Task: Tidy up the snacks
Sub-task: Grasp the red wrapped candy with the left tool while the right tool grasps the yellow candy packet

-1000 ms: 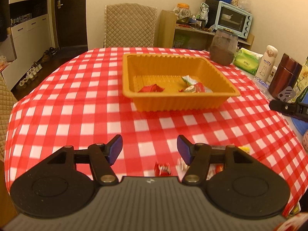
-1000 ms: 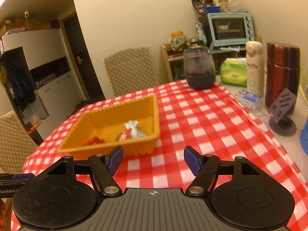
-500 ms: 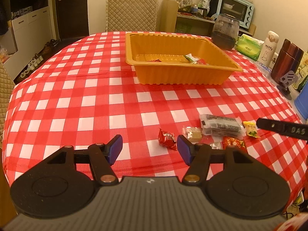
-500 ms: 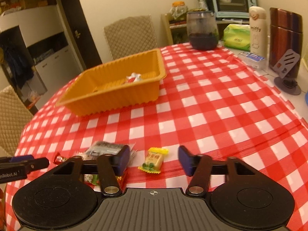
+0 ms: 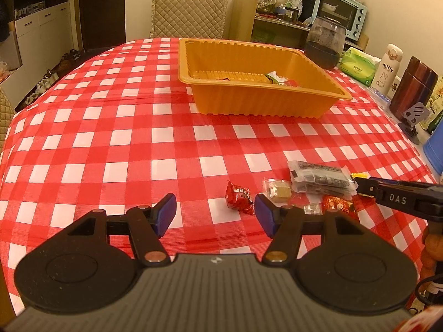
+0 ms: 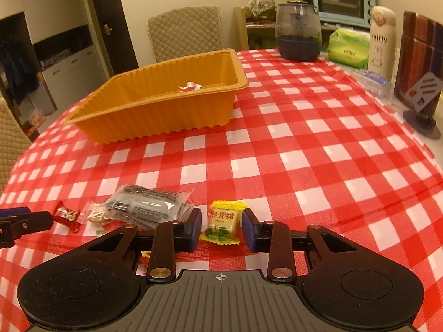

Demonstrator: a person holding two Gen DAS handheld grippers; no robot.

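Note:
Loose snacks lie on the red checked tablecloth: a red candy [image 5: 239, 200], a clear-wrapped tan candy [image 5: 278, 191], a dark packet [image 5: 321, 178] and a red printed snack [image 5: 339, 206]. My left gripper [image 5: 215, 204] hovers open just above the cloth, with the red candy by its right finger. My right gripper [image 6: 221, 227] straddles a yellow candy [image 6: 223, 221]. Its jaws are closing, and a thin gap shows on each side of the candy. Farther back stands the orange tray [image 5: 263, 102] with a few wrapped snacks [image 5: 279, 78] inside.
A dark glass jar [image 6: 299, 36], a green tissue pack [image 6: 349, 47], a white bottle [image 6: 382, 38], a brown flask [image 6: 418, 55] and a grey phone stand [image 6: 423, 102] line the table's right side. A quilted chair [image 5: 189, 11] stands behind.
Both grippers have sunk toward the table, and the loose snacks have come into view. The right jaws have narrowed around the yellow candy. The left jaws keep the same width.

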